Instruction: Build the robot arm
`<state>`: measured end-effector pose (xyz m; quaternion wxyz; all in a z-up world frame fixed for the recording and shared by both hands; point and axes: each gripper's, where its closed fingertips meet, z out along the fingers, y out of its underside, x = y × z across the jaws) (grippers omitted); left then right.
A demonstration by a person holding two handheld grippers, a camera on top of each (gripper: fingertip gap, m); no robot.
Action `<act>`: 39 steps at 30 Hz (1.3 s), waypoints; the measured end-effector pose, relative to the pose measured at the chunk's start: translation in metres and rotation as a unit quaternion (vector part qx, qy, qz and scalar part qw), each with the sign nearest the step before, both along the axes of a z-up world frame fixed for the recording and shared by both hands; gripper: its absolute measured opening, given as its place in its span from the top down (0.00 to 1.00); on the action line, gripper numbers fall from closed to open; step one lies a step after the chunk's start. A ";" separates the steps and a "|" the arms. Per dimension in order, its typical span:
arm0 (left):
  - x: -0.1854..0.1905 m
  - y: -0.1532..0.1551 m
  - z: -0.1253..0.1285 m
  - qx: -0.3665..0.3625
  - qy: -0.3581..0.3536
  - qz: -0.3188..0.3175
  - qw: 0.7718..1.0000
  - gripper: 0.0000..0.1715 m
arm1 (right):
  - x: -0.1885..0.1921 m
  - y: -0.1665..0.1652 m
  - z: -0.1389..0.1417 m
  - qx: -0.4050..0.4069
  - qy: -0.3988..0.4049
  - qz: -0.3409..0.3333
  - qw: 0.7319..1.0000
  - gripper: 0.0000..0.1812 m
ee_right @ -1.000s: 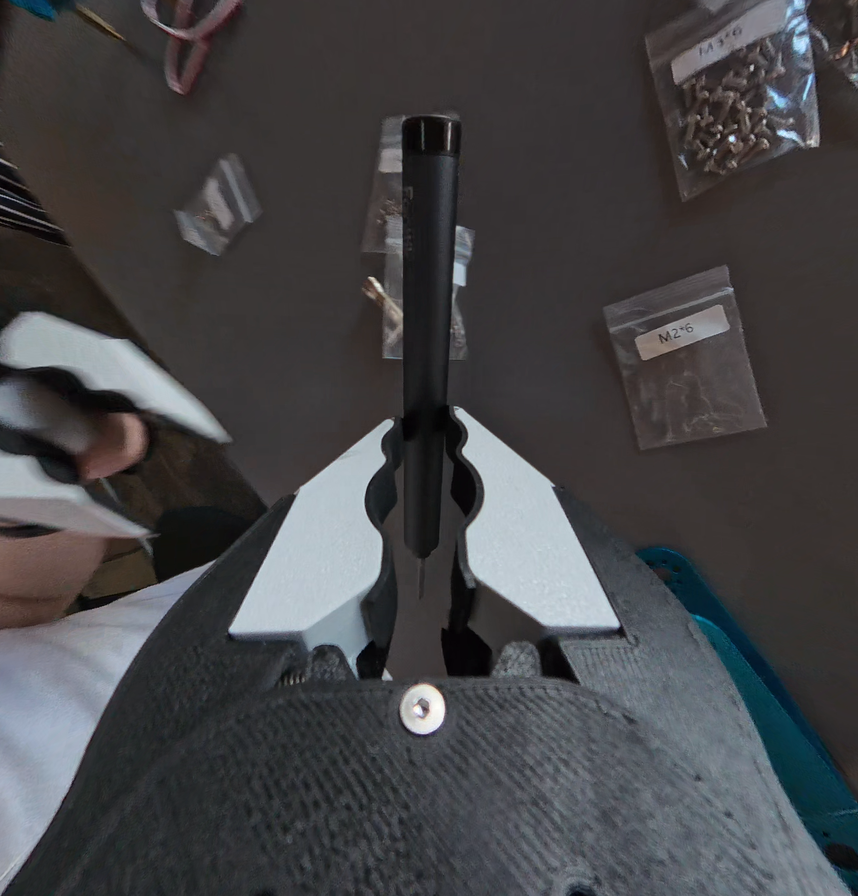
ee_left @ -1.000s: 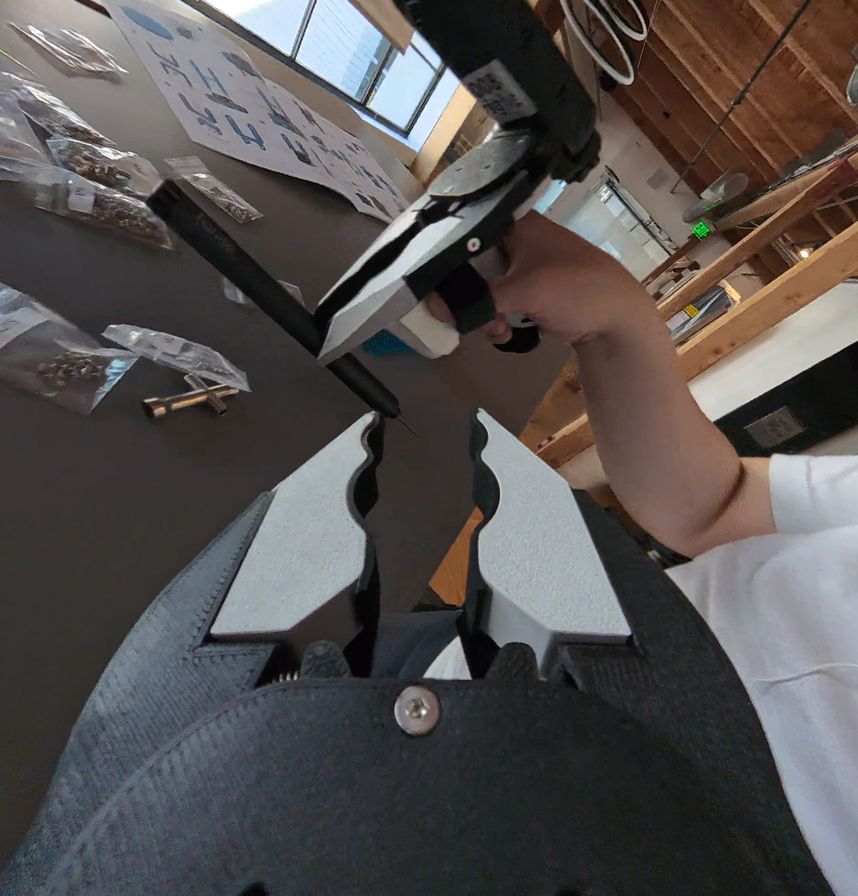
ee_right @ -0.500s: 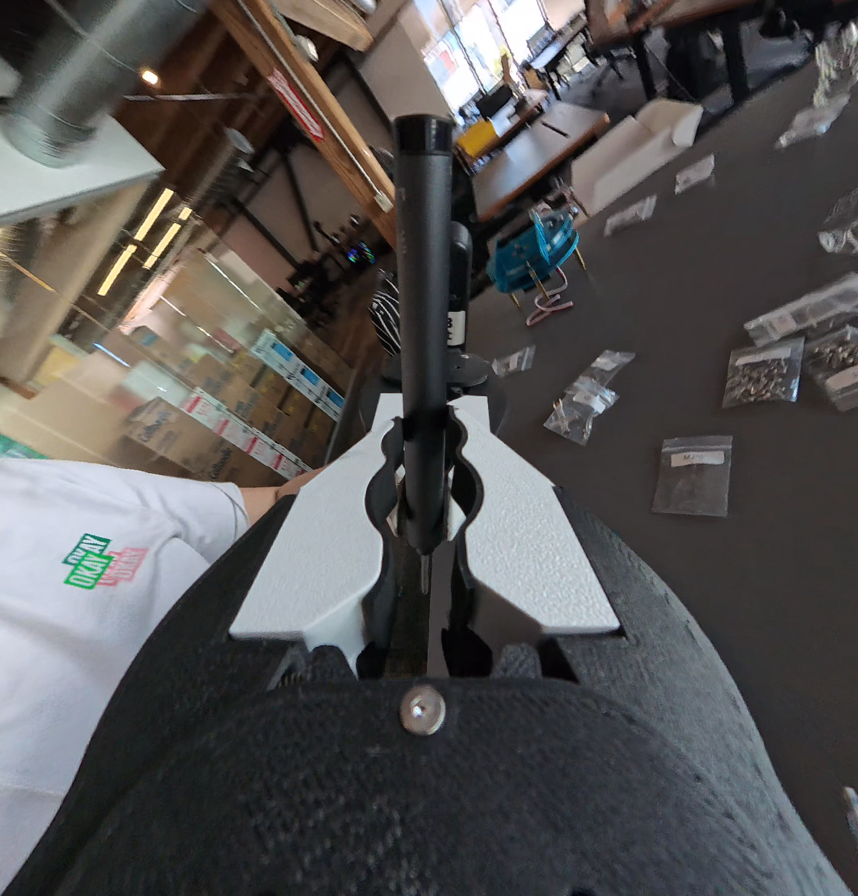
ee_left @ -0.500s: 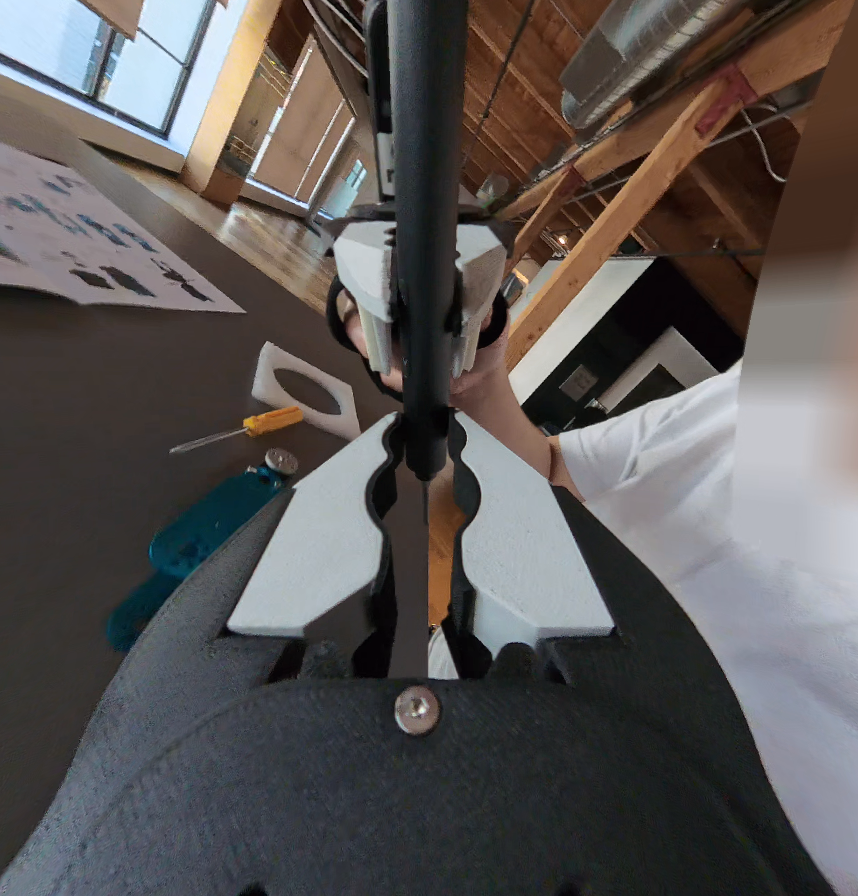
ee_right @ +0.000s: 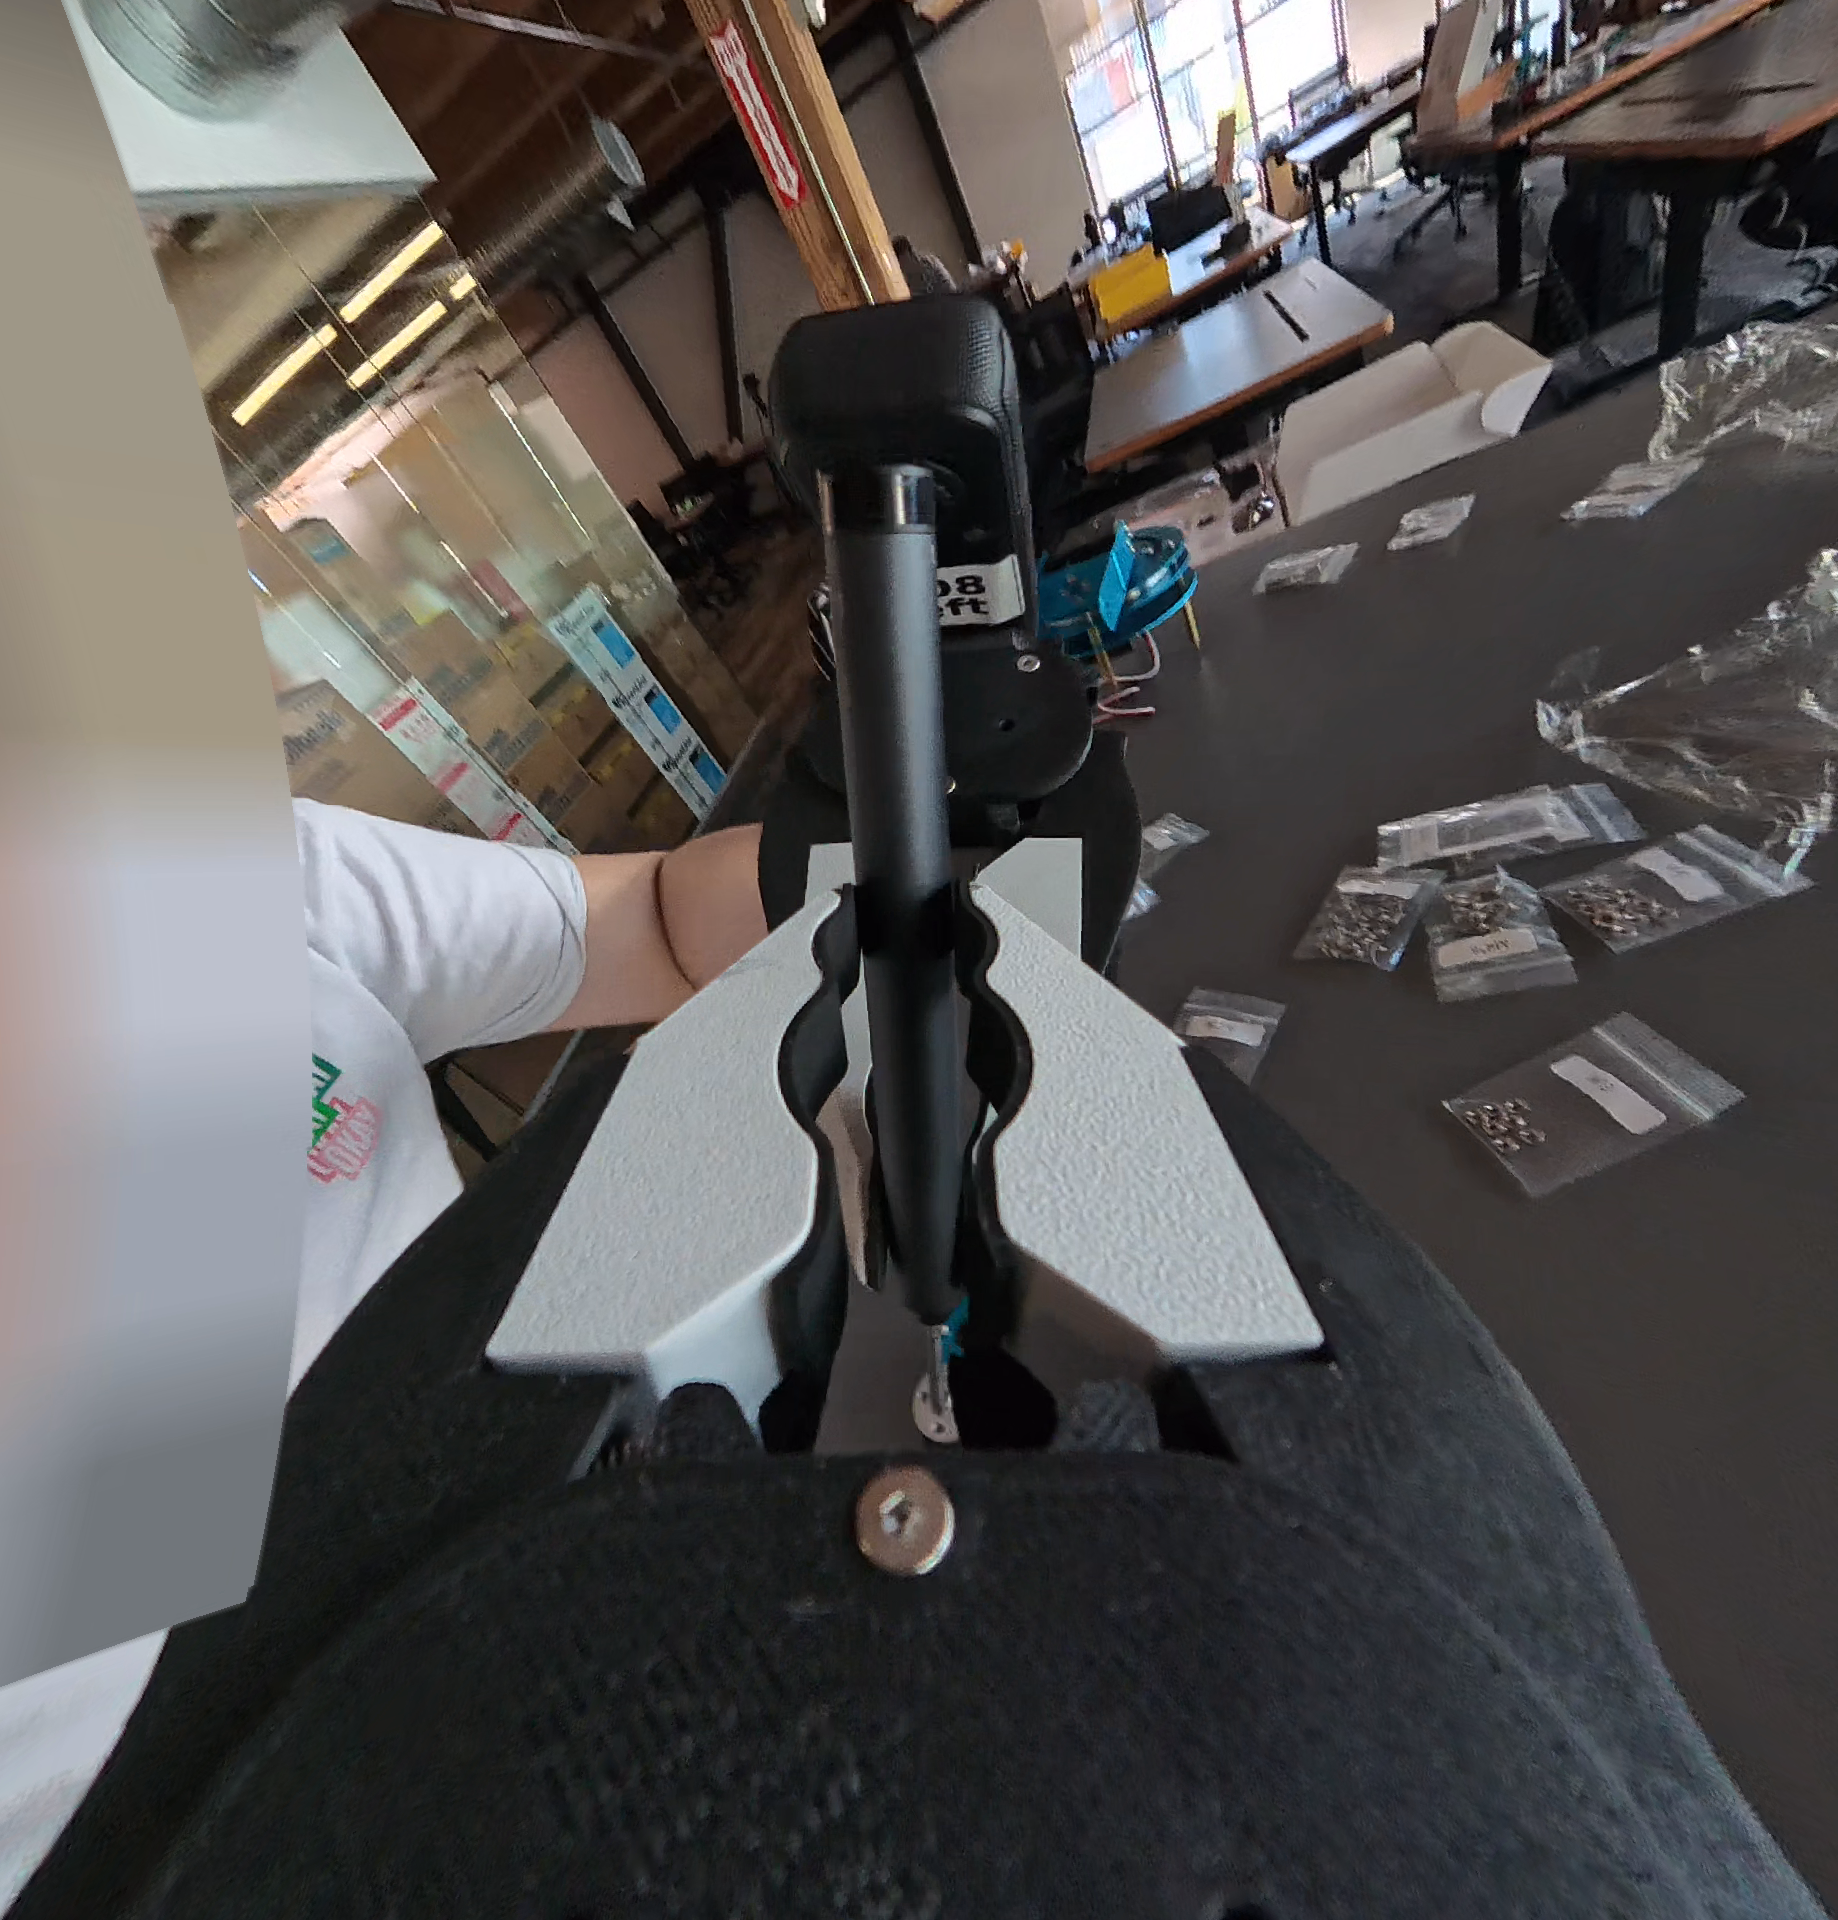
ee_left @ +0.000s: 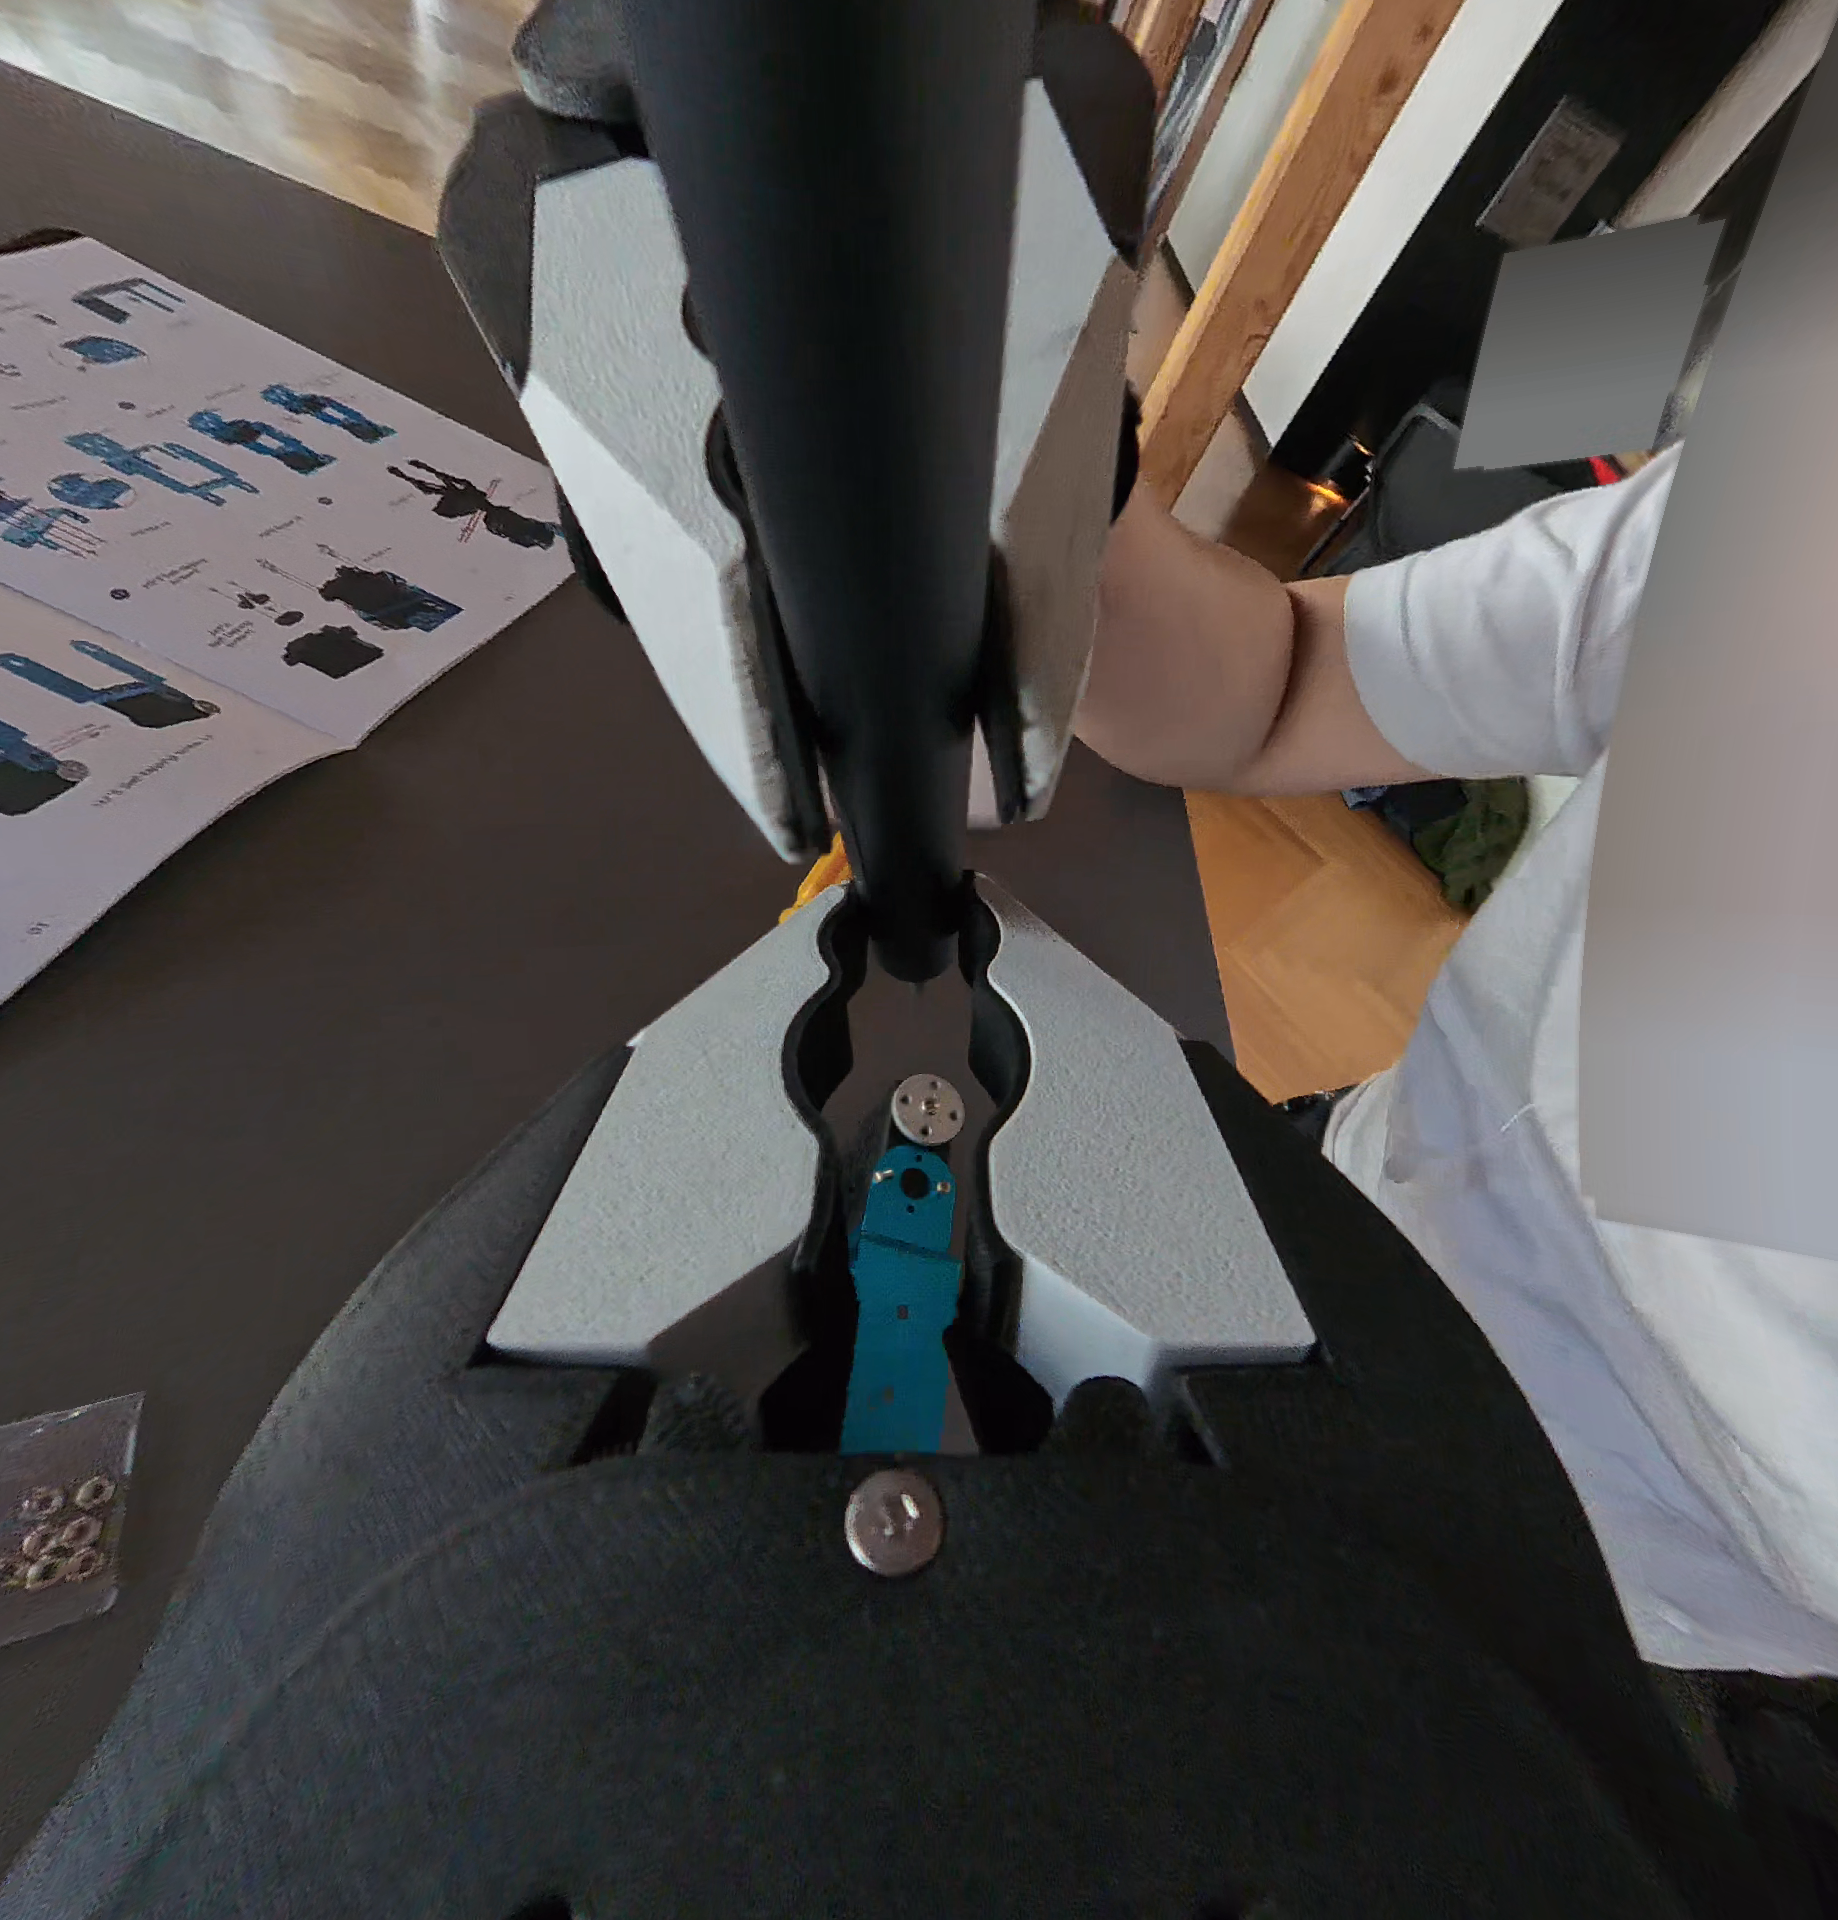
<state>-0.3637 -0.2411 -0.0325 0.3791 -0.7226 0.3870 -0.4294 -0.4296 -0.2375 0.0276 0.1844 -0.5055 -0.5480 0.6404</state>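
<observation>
A black pen-shaped screwdriver (ee_left: 842, 416) points down toward the dark table (ee_left: 375, 935). My right gripper (ee_right: 907, 909) is shut on its shaft (ee_right: 889, 727). In the left wrist view this gripper (ee_left: 899, 821) shows just above my left one. My left gripper (ee_left: 912, 914) is shut on the screwdriver's tapered lower end. Under the left fingers lies a blue metal bracket (ee_left: 899, 1320) with a round silver disc (ee_left: 927, 1110). In the right wrist view the bit tip hangs just above that disc (ee_right: 934, 1403).
A printed parts sheet (ee_left: 167, 540) lies at the left and a bag of nuts (ee_left: 42, 1517) near the left gripper. Several bags of screws (ee_right: 1497, 935), clear plastic wrap (ee_right: 1725, 707), a blue assembly (ee_right: 1112, 592) and a white box (ee_right: 1414, 416) lie farther off. The table edge and wooden floor (ee_left: 1310, 935) are at the right. My hands' fingertips stand some 8 cm from each other.
One second ago my left gripper was open and clear of the screwdriver. It has since closed on the lower end. Both grippers have brought the screwdriver over the blue bracket and disc.
</observation>
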 end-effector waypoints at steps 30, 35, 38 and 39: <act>-0.020 0.023 -0.011 -0.140 -0.001 -0.072 0.988 0.92 | -0.028 0.037 -0.032 -0.059 -0.105 -0.087 0.989 0.93; -0.018 0.022 -0.016 -0.147 0.001 -0.079 0.986 0.95 | -0.027 0.044 -0.024 -0.056 -0.087 -0.101 0.989 0.93; -0.014 0.020 -0.021 -0.156 0.001 -0.086 0.984 0.94 | -0.029 0.042 -0.028 -0.061 -0.090 -0.090 0.990 0.93; -0.013 0.018 -0.022 -0.160 0.004 -0.093 0.983 0.94 | -0.030 0.039 -0.029 -0.064 -0.089 -0.085 0.990 0.93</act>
